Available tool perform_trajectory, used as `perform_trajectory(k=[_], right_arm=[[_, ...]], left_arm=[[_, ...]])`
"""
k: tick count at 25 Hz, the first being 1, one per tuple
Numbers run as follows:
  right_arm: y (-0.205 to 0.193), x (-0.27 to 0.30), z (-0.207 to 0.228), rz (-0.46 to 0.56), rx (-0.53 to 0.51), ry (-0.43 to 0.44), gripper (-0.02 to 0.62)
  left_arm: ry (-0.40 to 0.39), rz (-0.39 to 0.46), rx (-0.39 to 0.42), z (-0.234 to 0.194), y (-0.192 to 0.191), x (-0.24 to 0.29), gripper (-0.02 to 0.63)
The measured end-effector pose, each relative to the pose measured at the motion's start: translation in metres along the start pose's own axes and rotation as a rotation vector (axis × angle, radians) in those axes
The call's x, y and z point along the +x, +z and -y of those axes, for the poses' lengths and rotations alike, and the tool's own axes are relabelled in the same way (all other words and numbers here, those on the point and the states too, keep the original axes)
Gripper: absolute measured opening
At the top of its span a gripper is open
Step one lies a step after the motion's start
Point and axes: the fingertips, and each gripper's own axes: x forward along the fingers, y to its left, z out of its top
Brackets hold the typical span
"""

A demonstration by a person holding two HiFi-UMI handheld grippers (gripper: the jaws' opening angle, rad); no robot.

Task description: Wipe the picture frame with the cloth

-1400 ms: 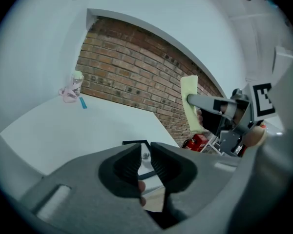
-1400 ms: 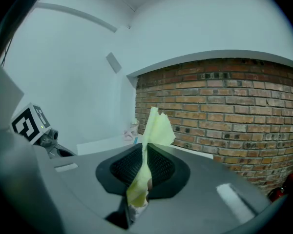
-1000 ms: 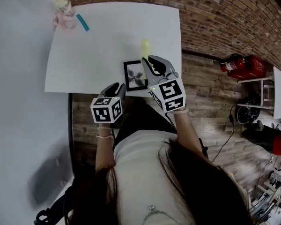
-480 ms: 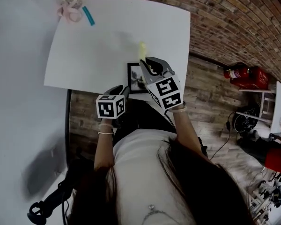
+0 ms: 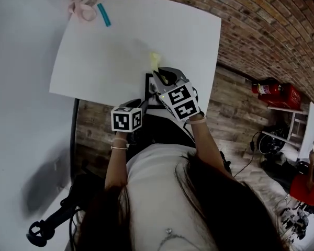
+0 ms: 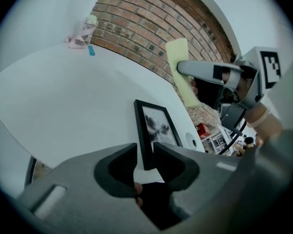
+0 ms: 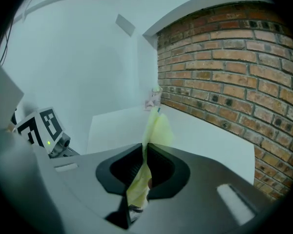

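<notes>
Yellow cloth (image 7: 147, 177) pinched tight in my right gripper (image 7: 144, 152) fingers, held above black picture frame (image 6: 155, 126), apart from it. Frame sits at near edge of white bench (image 5: 120, 46). My left gripper (image 6: 145, 157) fingers narrow, closed on frame's near corner.

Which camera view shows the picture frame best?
The left gripper view: the picture frame shows nearly whole, its near edge between the left gripper's jaws. The head view shows only a sliver beside the right gripper. The right gripper view shows none.
</notes>
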Motion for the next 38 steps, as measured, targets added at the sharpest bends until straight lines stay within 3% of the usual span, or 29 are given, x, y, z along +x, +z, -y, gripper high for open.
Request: perform_trajectory(k=[17, 29, 33, 38], right_arm=[[-0.034, 0.056, -0.013, -0.168, 0.016, 0.108, 0.035], [-0.074, 0.082, -0.018, -0.340, 0.082, 0.121, 0.035], [-0.075, 0.083, -0.014, -0.349, 0.163, 0.118, 0.037], [-0.077, 0.081, -0.010, -0.356, 0.181, 0.103, 0.037]], left_arm=[[-0.044, -0.036, -0.048, -0.006, -0.008, 0.009, 0.112], [-0.029, -0.053, -0.045, -0.006, -0.008, 0.010, 0.112], [-0.031, -0.058, -0.050, -0.006, -0.008, 0.011, 0.110], [-0.016, -0.042, -0.060, -0.006, -0.008, 0.011, 0.110]])
